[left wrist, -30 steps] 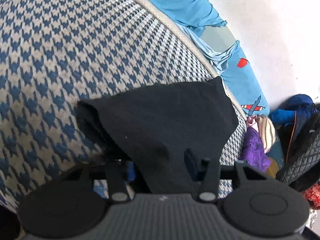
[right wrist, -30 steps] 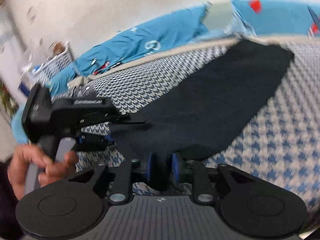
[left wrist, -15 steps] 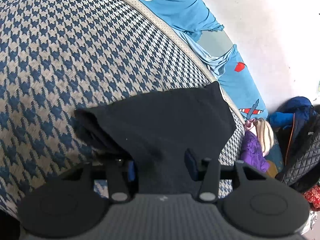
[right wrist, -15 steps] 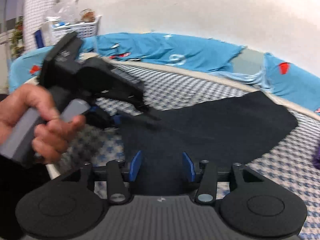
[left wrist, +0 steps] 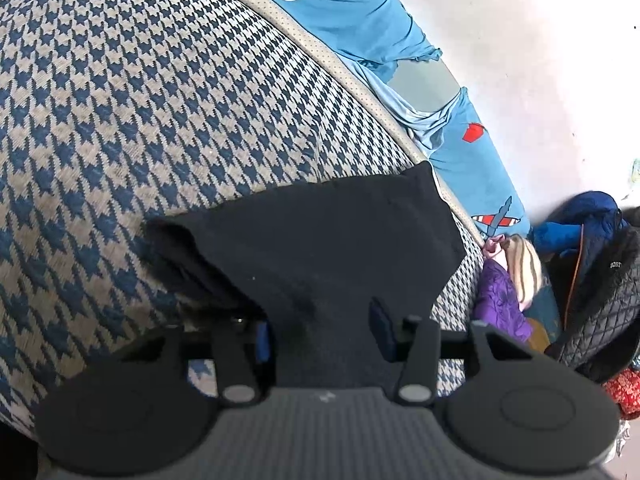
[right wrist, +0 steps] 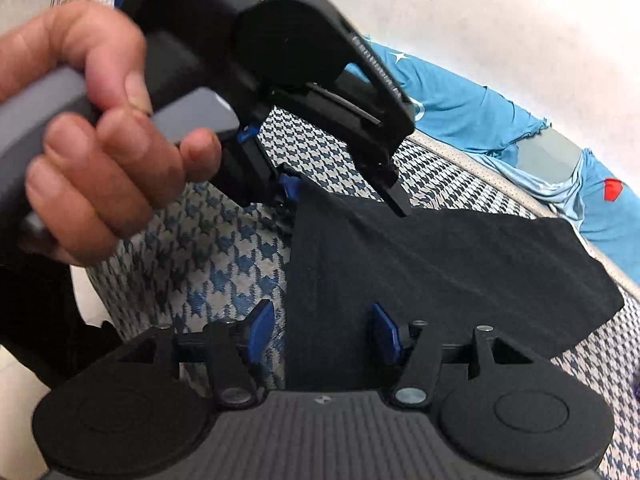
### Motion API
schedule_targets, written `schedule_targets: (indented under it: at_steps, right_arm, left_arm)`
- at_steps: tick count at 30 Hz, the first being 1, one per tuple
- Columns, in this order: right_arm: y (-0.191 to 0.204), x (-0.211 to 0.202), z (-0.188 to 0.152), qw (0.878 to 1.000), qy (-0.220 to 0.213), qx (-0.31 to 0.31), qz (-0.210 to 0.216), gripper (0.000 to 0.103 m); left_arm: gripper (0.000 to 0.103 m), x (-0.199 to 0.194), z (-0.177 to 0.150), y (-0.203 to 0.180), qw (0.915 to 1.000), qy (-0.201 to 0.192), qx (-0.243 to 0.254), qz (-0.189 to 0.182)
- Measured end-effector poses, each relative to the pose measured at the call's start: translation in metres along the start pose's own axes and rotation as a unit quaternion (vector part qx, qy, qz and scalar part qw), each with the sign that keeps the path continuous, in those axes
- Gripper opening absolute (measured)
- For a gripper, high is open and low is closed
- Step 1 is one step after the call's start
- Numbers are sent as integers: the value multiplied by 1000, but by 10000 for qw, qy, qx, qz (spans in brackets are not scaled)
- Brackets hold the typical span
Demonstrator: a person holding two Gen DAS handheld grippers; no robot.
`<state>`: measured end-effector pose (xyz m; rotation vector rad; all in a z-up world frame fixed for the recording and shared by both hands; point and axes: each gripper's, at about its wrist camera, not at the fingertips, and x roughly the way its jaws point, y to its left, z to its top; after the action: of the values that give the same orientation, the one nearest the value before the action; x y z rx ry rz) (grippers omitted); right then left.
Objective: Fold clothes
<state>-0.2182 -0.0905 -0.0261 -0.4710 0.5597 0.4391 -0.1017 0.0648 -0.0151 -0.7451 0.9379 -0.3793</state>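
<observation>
**Black garment mid-fold on a houndstooth bed**

A flat black fabric garment (left wrist: 320,248) lies on the blue-and-beige houndstooth bedcover (left wrist: 140,112), its far corner reaching the cover's cream piped edge beside a crumpled bright-blue printed sheet (left wrist: 472,156). The left gripper (left wrist: 320,324) hovers over the near edge of the cloth with its blue-padded jaws apart – fabric lies between them, but the pads do not appear to press on it. The right gripper (right wrist: 324,330) sits low over the same garment; its jaws have just been opening, and they now stand apart with black cloth between them, not pinched. From the right wrist view, a person's hand (right wrist: 100,152) grips the grey handle of the left tool, whose tips rest near the garment's pointed near-left corner.

The step in hand looks like settling a fold and taking a new hold. To do it well, each tool should probably close on a clean single edge – not a bunched layer – and both should lift evenly so that the cloth stays taut and the crease runs straight.
</observation>
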Motion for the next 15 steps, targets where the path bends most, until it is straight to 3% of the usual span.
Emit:
schedule_targets:
  at_steps: [5, 7, 9, 10, 13, 15]
  right_arm:
    - [-3, 9, -2, 9999, -35, 139, -97, 49]
    - [-5, 11, -1, 9997, -38, 234, -76, 39]
    - [-6, 13, 2, 9995, -51, 295, -140, 14]
    - [-9, 14, 3, 9991, -56, 365, -199, 12]
    - [-23, 10, 6, 9966, -132, 800, -152, 10]
    - [-30, 7, 8, 9949, -206, 981, -134, 10]
  left_arm:
    - [45, 0, 0, 0, 10000, 27, 41, 2]
    - [45, 0, 0, 1, 10000, 45, 61, 28]
    - [46, 0, -1, 2, 10000, 76, 54, 35]
    - [46, 0, -1, 3, 9999, 79, 60, 56]
    - [57, -1, -1, 6, 9998, 40, 69, 167]
    - [72, -4, 0, 10, 9998, -43, -15, 209]
